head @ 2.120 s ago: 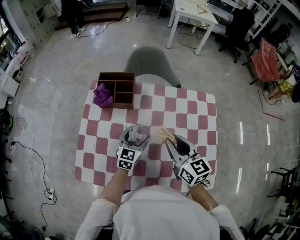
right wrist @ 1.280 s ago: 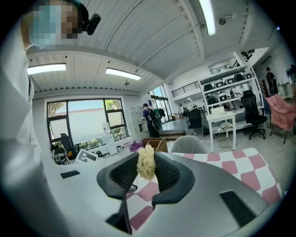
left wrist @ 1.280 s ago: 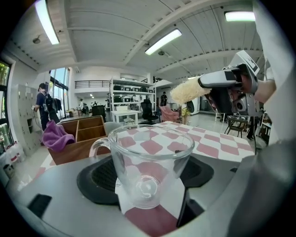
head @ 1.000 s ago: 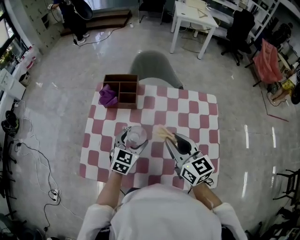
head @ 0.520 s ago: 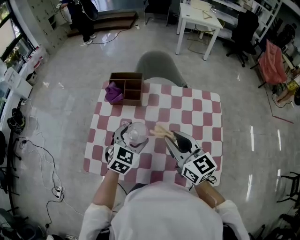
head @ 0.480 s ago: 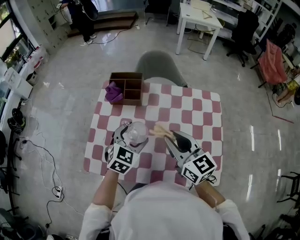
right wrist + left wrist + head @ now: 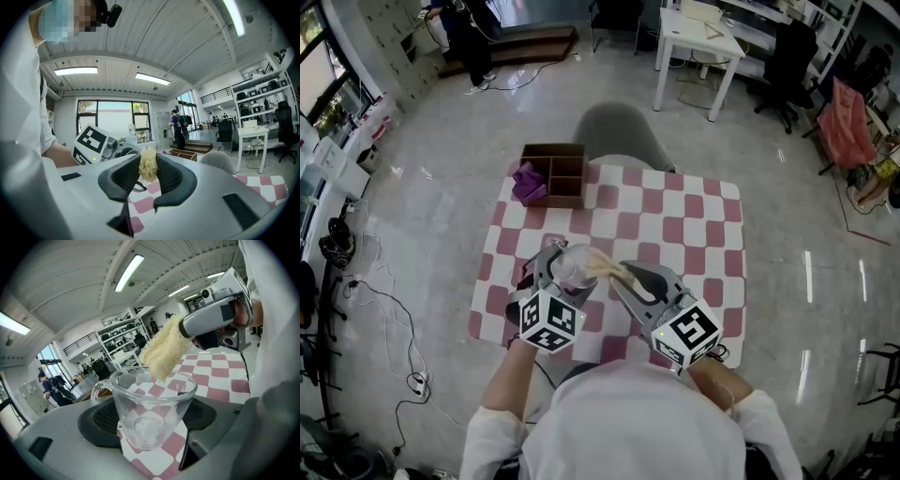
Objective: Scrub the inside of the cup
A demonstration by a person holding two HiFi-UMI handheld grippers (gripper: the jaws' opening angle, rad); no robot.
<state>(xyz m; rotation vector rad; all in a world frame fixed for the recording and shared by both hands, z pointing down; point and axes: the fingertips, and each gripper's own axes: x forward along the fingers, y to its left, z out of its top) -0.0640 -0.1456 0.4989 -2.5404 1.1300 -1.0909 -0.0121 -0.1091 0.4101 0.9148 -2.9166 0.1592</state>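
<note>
My left gripper [image 7: 565, 272] is shut on a clear glass cup [image 7: 575, 264] with a handle, held above the checkered table [image 7: 694, 225]. The left gripper view shows the cup [image 7: 150, 413] upright between the dark pads, empty. My right gripper [image 7: 622, 275] is shut on a pale yellow fibrous scrubber [image 7: 602, 265]. Its free end reaches the cup's rim from the right. From the left gripper view the scrubber [image 7: 164, 352] dips just into the cup's mouth. The right gripper view shows the scrubber [image 7: 148, 169] pinched between the two pads, the cup hidden behind it.
A brown divided box [image 7: 553, 174] with a purple cloth [image 7: 526, 182] stands at the table's far left edge. A grey chair [image 7: 614, 136] is behind the table. A white table [image 7: 694, 33] and a person [image 7: 464, 37] stand farther off.
My right gripper has moved left, bringing the scrubber's end from beside the cup to its rim. The left gripper keeps the cup in nearly the same place.
</note>
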